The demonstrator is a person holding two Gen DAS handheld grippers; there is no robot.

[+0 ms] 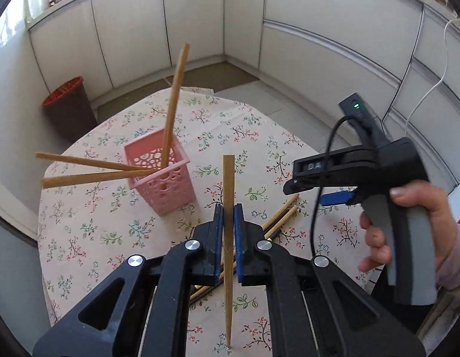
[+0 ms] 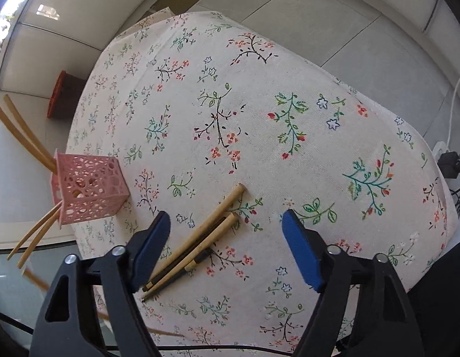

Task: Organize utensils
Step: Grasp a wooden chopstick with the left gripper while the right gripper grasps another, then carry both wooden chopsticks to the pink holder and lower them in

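This looks like a home kitchen or dining corner. Pale cabinet fronts (image 1: 194,23) wrap the walls at the top of the left wrist frame, over a tiled floor (image 1: 289,110), with a red-rimmed brown bin (image 1: 69,104) at left. A flowered cloth (image 2: 259,119) covers the table, centre of frame.

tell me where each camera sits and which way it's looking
Left wrist: rides the left gripper, angled down across the table; its jaws clamp a chopstick; the right hand shows.
Right wrist: rides the right gripper, looking steeply down at loose chopsticks between its open jaws; no hand shows.
Shared: pink basket, floral tablecloth, loose chopsticks.
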